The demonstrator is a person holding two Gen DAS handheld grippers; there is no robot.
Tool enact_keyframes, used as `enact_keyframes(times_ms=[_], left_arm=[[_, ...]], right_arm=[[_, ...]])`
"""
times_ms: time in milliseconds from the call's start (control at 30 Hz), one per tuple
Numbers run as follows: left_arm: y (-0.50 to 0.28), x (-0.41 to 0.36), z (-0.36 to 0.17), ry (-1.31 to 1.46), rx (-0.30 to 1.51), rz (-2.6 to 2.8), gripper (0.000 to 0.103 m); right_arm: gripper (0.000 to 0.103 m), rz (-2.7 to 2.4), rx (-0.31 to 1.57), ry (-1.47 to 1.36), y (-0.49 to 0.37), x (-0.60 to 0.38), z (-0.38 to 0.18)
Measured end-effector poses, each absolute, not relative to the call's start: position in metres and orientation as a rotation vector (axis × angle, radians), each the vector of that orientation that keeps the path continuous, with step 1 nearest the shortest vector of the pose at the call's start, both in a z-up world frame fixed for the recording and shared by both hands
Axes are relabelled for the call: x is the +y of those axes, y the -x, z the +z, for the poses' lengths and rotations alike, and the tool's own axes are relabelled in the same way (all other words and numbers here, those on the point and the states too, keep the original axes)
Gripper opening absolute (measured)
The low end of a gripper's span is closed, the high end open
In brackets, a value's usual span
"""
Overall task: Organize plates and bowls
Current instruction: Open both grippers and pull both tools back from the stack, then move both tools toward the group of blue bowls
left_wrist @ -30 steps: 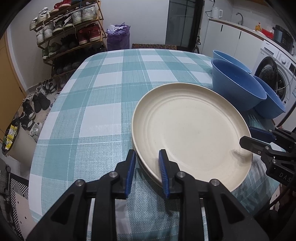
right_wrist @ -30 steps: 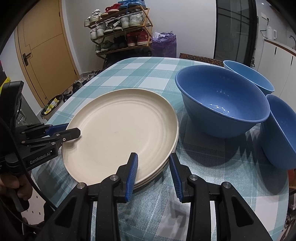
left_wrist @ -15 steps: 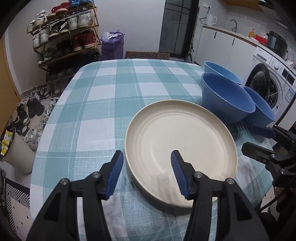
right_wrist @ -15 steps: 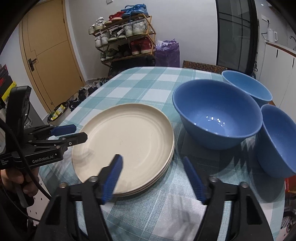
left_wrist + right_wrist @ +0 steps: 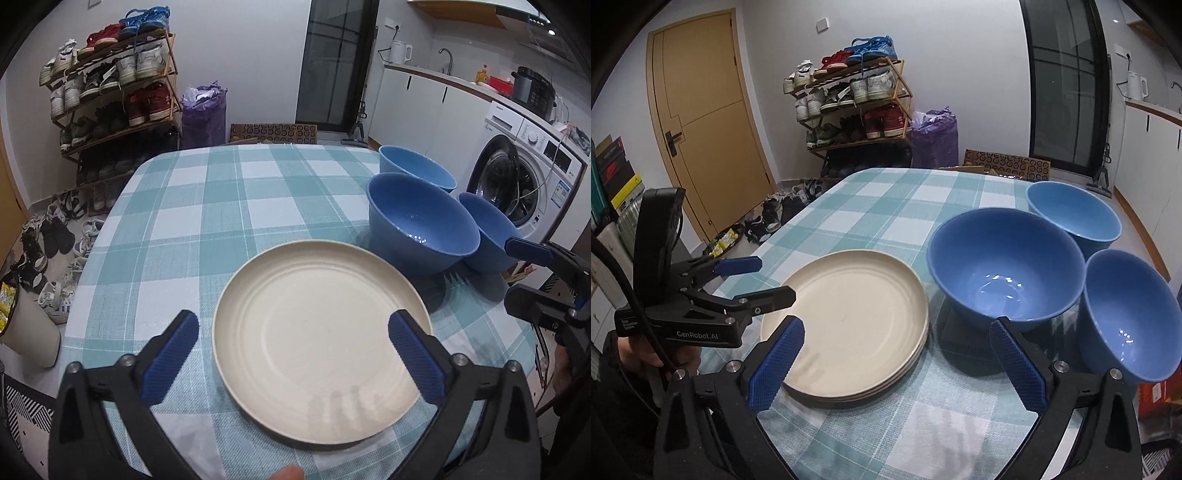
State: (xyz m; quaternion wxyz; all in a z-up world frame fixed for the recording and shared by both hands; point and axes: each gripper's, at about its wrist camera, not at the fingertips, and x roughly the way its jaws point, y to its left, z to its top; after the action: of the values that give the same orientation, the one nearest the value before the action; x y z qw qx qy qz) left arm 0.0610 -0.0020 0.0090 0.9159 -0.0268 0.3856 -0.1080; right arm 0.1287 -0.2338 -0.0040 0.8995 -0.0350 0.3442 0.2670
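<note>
Cream plates (image 5: 849, 317), ridged in rings, sit stacked at the near edge of the teal-checked table (image 5: 908, 206); three glossy blue bowls (image 5: 1004, 266) cluster just right of them. Both tools have just been opening, nothing between their jaws: right tool (image 5: 897, 365), left tool (image 5: 295, 354), which reads "GenRobot.AI".
</note>
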Motion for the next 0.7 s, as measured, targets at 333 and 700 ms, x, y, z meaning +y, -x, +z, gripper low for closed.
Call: enact_keyframes(times_ms=[333, 700], left_arm=[[-0.074, -0.018, 0.026, 0.068, 0.780, -0.260, 0.103], [-0.093, -0.044, 0.059, 0.046, 0.729, -0.297, 0.103]], right_arm=[[0.102, 0.533, 0.676, 0.022, -0.132, -0.268, 0.024], [0.102, 0.482, 0.631, -0.026, -0.130, -0.323, 0.061]])
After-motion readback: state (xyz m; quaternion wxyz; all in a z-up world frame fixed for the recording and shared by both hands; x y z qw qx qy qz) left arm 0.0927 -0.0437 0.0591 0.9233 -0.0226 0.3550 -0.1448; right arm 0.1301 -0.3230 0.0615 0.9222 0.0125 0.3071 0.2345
